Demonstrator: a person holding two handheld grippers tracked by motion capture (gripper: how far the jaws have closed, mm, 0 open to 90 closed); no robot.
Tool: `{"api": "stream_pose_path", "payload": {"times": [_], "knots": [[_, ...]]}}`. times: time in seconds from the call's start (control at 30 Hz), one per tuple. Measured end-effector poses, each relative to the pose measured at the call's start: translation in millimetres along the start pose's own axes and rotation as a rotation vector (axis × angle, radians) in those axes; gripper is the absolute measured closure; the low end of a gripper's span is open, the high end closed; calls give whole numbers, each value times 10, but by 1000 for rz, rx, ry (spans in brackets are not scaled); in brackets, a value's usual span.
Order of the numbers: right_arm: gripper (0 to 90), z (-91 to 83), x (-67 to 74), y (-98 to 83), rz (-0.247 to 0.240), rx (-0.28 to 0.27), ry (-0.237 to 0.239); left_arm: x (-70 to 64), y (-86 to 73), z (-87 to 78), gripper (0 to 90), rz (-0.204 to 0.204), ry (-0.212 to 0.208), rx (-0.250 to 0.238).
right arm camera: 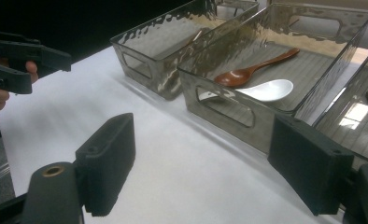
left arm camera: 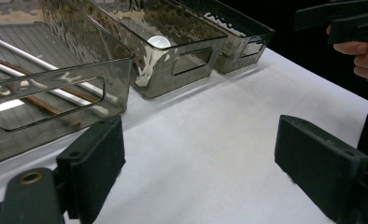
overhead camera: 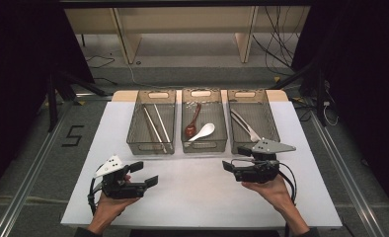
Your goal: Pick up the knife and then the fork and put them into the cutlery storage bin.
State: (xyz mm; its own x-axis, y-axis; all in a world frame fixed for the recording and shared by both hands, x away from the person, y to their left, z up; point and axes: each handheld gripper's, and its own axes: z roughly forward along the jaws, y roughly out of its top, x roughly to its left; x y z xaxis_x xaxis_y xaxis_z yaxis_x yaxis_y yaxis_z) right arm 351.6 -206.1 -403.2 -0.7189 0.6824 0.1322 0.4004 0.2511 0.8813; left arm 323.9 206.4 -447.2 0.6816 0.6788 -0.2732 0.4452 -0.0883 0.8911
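Three smoky clear bins stand in a row at the back of the white table (overhead camera: 192,192). In the left bin (overhead camera: 151,143) lie chopsticks (overhead camera: 155,126), also visible as chopsticks (left arm camera: 37,86) through its wall. The middle bin (overhead camera: 204,144) holds a brown wooden spoon (right arm camera: 252,70) and a white ceramic spoon (right arm camera: 266,89). Metal utensils (overhead camera: 244,124) lie in the right bin (overhead camera: 274,129). My left gripper (overhead camera: 144,173) is open and empty over the table's front left. My right gripper (overhead camera: 237,158), open and empty, hovers just before the right bin.
Bare white table surface (left arm camera: 210,140) stretches between the two grippers and in front of the bins. A person's hand holds each gripper from the near edge. Beyond the table are dark stands, cables and a wooden frame on the floor.
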Motion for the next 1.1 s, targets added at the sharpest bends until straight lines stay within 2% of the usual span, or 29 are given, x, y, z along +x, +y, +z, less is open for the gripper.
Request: {"api": "stream_pose_path", "payload": {"times": [0.7, 1.1], "knots": [[231, -118, 44, -225, 10, -34, -5, -7, -3, 7, 156, -6, -8, 4], [222, -157, 111, -370, 0, -49, -4, -20, -6, 7, 156, -6, -17, 12]]}}
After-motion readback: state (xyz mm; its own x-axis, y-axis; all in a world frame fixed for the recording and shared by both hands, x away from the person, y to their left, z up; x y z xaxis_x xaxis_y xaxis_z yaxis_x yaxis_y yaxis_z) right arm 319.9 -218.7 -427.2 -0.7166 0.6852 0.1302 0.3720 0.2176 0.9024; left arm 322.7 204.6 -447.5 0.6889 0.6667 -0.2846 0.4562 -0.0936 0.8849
